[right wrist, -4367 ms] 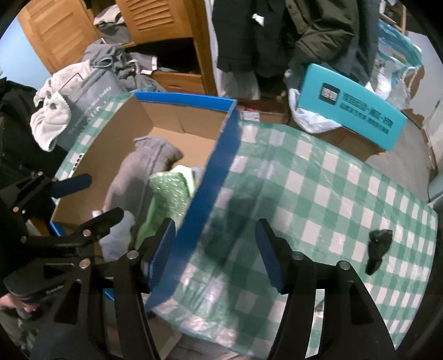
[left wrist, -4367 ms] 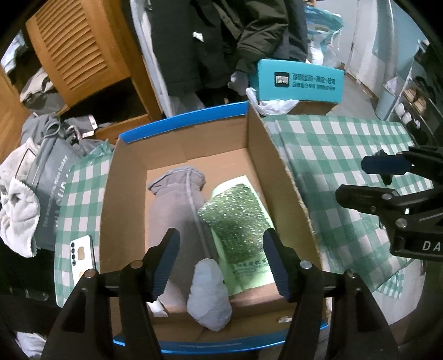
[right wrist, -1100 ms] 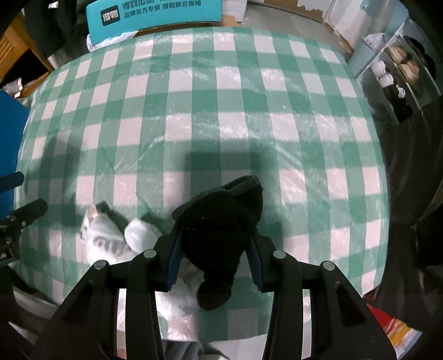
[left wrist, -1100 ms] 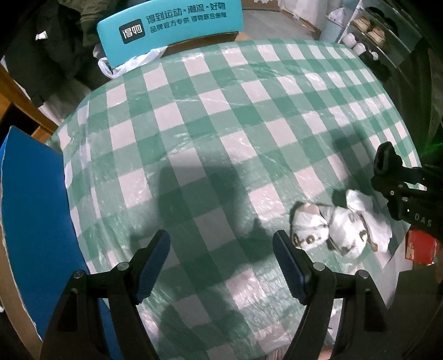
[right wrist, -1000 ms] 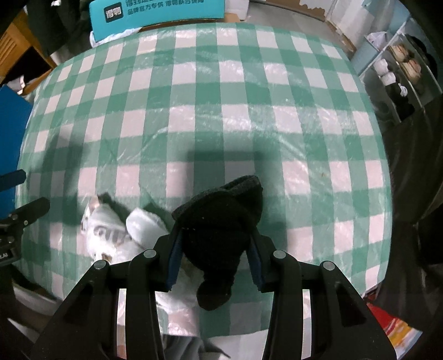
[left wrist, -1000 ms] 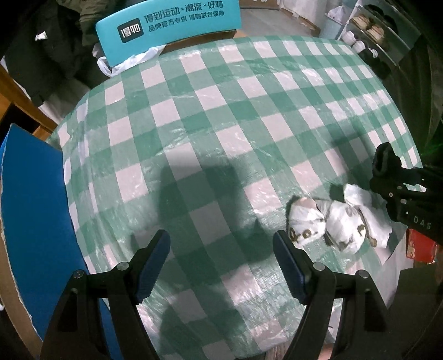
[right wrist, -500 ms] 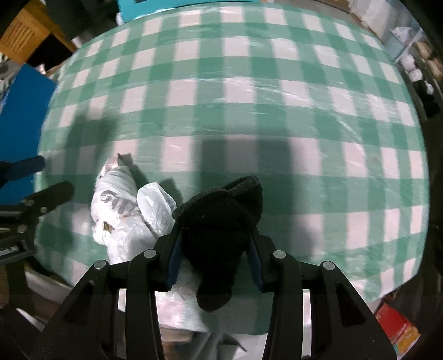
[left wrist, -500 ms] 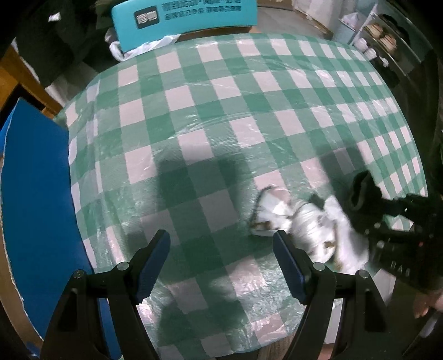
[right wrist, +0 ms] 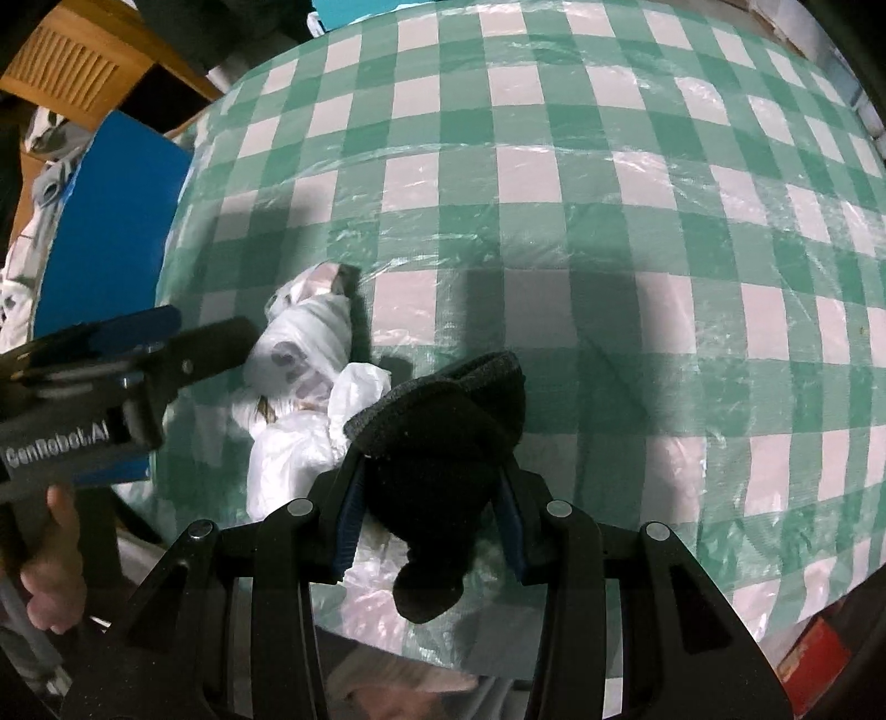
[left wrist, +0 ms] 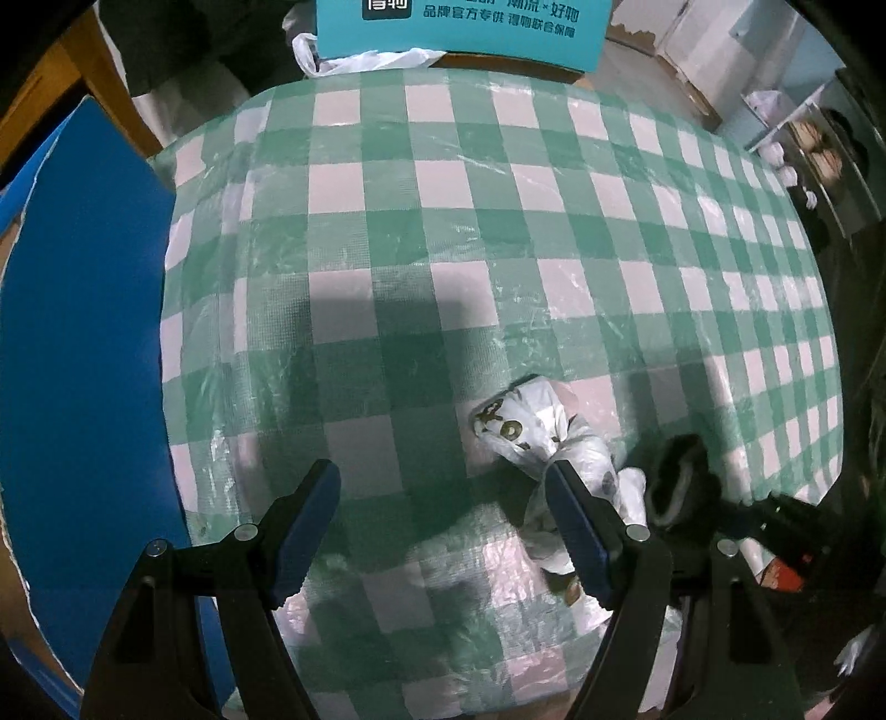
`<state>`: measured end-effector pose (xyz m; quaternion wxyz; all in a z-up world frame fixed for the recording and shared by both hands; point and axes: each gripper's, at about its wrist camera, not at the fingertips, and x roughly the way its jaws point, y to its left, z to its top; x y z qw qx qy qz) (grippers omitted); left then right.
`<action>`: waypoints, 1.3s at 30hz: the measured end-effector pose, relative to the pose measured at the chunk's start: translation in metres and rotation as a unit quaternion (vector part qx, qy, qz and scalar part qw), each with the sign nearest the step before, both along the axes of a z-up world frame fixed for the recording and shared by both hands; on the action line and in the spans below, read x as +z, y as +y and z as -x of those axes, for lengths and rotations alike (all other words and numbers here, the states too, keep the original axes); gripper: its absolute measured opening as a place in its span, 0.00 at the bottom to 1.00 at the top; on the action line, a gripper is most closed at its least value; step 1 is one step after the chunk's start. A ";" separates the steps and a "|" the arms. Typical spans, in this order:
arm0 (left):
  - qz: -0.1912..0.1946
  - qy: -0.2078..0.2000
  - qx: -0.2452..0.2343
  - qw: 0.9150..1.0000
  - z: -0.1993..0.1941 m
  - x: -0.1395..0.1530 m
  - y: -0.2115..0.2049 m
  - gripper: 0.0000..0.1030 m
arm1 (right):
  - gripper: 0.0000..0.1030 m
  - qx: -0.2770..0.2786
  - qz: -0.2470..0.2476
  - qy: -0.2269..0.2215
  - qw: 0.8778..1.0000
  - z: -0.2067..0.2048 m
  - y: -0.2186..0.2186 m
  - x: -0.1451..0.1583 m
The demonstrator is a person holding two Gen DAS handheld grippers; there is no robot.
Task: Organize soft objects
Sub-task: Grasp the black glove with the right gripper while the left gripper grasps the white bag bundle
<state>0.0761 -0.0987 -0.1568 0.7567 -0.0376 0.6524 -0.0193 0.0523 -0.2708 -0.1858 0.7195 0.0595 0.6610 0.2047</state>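
My right gripper (right wrist: 431, 518) is shut on a black knit sock (right wrist: 443, 448) and holds it above the green checked tablecloth (right wrist: 554, 183). The sock also shows at the right in the left wrist view (left wrist: 678, 479). A white bundle in clear plastic (right wrist: 304, 382) lies on the cloth just left of the sock. In the left wrist view the bundle (left wrist: 531, 437) sits near the table's front edge. My left gripper (left wrist: 443, 523) is open and empty, with its right finger over the bundle's near end. The left gripper also shows at the left of the right wrist view (right wrist: 160, 338).
The blue flap of the cardboard box (left wrist: 77, 343) stands at the left of the table. A teal box (left wrist: 459, 22) and a white plastic bag (left wrist: 360, 55) sit behind the far edge. Wooden furniture (right wrist: 72, 61) is at the far left.
My left gripper has moved from the box over to the table and closer to the white bundle. My right gripper has closed on the black sock and carried it left, beside the bundle.
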 end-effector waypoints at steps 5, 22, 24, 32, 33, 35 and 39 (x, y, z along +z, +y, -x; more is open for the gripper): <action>-0.002 -0.012 -0.008 1.000 0.007 0.008 -0.009 0.76 | 0.39 -0.010 0.001 -0.008 1.000 0.002 -0.014 0.005; 0.034 0.032 -0.042 0.998 -0.002 -0.024 -0.058 0.78 | 0.39 -0.055 0.044 -0.053 0.996 -0.010 -0.060 0.022; 0.039 0.034 -0.041 0.998 -0.003 -0.028 -0.059 0.78 | 0.39 -0.055 0.044 -0.053 0.996 -0.012 -0.059 0.022; 0.056 0.027 -0.055 0.997 0.001 -0.028 -0.051 0.42 | 0.40 -0.051 0.042 -0.055 0.996 -0.017 -0.054 0.021; 0.058 0.026 -0.056 0.996 0.001 -0.027 -0.050 0.39 | 0.40 -0.049 0.043 -0.056 0.996 -0.016 -0.054 0.021; 0.062 0.020 -0.057 0.996 0.001 -0.023 -0.048 0.34 | 0.40 -0.047 0.045 -0.059 0.996 -0.017 -0.051 0.022; 0.061 0.008 -0.060 0.996 0.001 -0.010 -0.039 0.32 | 0.40 -0.041 0.050 -0.068 0.996 -0.017 -0.045 0.026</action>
